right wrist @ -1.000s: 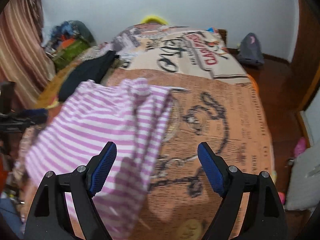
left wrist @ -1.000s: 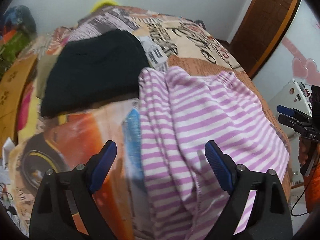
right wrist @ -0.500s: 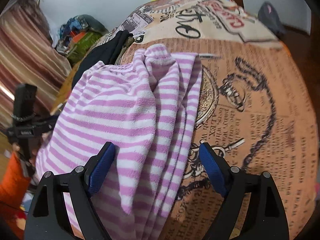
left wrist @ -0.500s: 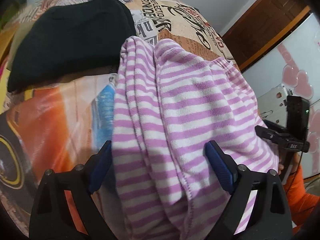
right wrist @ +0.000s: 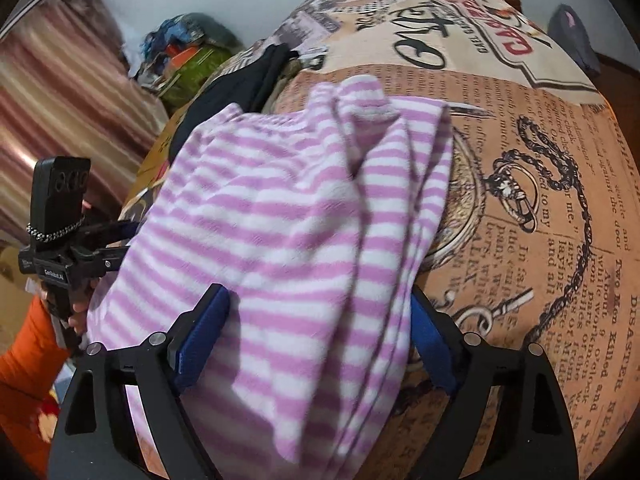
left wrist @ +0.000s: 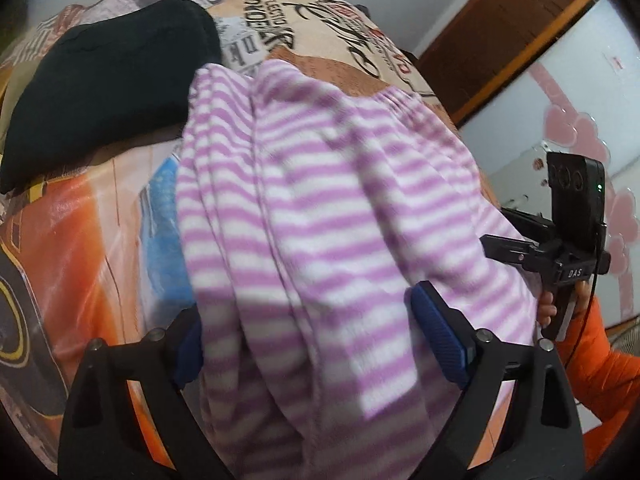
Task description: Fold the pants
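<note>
No container visible in either view; nothing to record there.

Pink-and-white striped pants (left wrist: 320, 216) lie bunched lengthwise on a printed bedspread (right wrist: 540, 208), gathered waistband at the far end, folds running toward the cameras. A black garment (left wrist: 108, 92) lies on the bedspread just beyond the pants' far left corner, edge touching or nearly so; contact cannot be told. Pile of coloured items (right wrist: 188, 60) off the bed by a striped curtain (right wrist: 52, 112). Brown door (left wrist: 512, 24) at upper right of the left view.

Left gripper (left wrist: 316, 340): jaws wide apart, blue pads straddling the near end of the pants; cloth lies between them and hides part of the left pad, no pinch seen. Right gripper (right wrist: 316, 340): jaws wide apart too, having just been opening, the striped cloth between the pads and draped over the inner edge of the right one, not clamped. Each gripper shows in the other's view at the frame edge, held by a hand with an orange sleeve (left wrist: 600, 344).

Against the frame a second back: both cameras sit lower and closer to the pants, tilted more steeply down. The pants fill far more of each view. Then, the right gripper's pads framed mostly bare bedspread; now cloth spans the gap. The pants' lie on the bed looks unchanged.
</note>
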### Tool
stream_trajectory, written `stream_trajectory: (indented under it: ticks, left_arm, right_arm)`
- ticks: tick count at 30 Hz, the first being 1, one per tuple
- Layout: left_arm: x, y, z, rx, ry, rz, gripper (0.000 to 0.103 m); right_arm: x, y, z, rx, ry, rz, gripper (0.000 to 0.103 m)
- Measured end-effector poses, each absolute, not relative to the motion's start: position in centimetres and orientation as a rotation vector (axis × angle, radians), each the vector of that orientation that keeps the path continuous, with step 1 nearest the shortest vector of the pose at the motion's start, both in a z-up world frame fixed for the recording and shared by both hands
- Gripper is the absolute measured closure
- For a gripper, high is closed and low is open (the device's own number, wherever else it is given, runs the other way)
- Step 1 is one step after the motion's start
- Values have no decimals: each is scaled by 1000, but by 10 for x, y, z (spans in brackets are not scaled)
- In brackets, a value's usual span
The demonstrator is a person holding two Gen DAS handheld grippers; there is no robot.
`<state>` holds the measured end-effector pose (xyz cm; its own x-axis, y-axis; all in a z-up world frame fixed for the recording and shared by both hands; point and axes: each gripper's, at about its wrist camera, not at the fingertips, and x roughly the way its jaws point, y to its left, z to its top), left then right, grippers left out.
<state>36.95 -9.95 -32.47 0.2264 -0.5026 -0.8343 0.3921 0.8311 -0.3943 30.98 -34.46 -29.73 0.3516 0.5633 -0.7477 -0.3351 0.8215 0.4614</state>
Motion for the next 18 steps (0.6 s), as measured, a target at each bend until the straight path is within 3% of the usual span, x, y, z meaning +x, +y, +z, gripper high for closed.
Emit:
stream_trajectory:
  ticks: [10, 13, 15, 18]
  left_arm:
    - [397, -114, -328, -131, 1201, -634, 11]
    - [403, -119, -327, -114, 1193, -623, 17]
    - [404, -122, -323, -99, 1185, -614, 25]
    - [400, -124, -315, -55, 1148, -590, 44]
  right_arm:
    - [320, -333, -297, 219, 1060, 620, 26]
    - [332, -330, -296, 222, 1064, 631, 38]
    - [338, -330, -294, 230, 1061, 629, 52]
    - [336, -329, -286, 213, 1037, 604, 67]
